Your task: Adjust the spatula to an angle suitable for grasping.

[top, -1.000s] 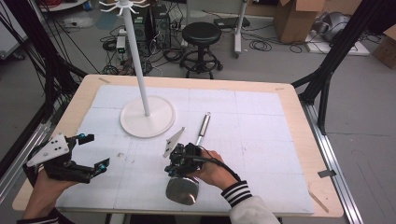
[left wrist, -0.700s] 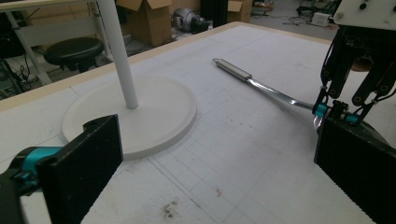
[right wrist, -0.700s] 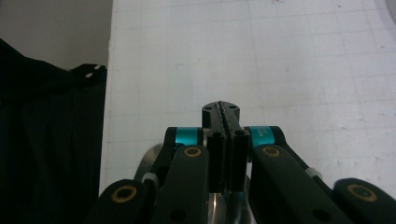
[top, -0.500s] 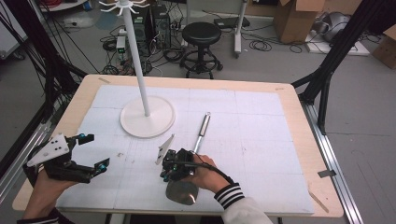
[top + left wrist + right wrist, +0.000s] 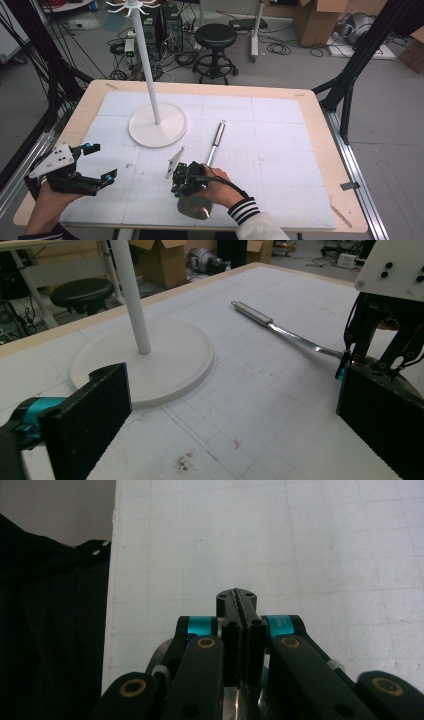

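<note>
Between the right fingers point(image 5: 239, 600): ladle point(image 5: 209, 160).

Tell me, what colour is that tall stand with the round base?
White, pole and base alike; the tall stand shows best in the high view.

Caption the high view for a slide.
Right gripper clamped on a steel ladle near the white stand; left gripper open.
</note>
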